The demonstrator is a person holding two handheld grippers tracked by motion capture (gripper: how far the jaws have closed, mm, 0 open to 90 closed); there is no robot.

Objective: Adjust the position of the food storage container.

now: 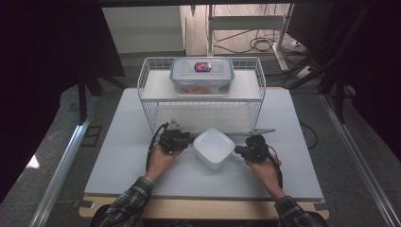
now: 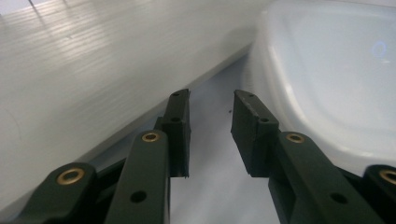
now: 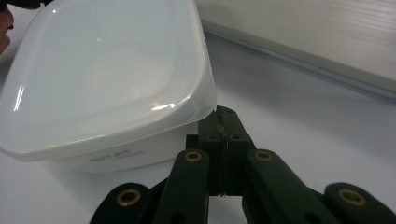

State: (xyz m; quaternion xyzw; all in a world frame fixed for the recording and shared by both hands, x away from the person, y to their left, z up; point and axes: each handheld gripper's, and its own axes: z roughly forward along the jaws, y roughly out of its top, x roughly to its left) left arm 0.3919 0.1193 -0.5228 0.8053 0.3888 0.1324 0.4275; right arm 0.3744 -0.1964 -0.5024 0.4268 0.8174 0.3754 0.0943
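While the white square container [image 1: 214, 147] sits turned like a diamond in the middle of the white table [image 1: 118, 156], the high view puts one gripper at each of its side corners: the left gripper [image 1: 185, 140] just at its left corner, the right gripper [image 1: 239, 151] at its right corner. Both are equally near, and the container lies between them. Behind it stands a white wire basket rack [image 1: 146, 90] with a clear lidded box [image 1: 202, 75] on top; the rack's front edge is close behind the container, so open room lies toward the person and to either side.

From the left gripper view, the left gripper [image 2: 210, 121] has its jaws standing narrowly apart with only bare table between them. The container [image 2: 327, 70] lies to the right of the right-hand jaw, its rounded rim just beside that pad; I cannot tell whether they touch. The rack's lower board [image 2: 93, 79] runs slantwise at the left, near enough to limit a swing that way.

From the right gripper view, the right gripper [image 3: 223, 122] has its jaws pressed together, and their tips sit right under the overhanging lid corner of the container [image 3: 102, 79], seemingly pinching the rim there. The container stretches away up and left; open table lies to the right, before the rack's board [image 3: 303, 32].
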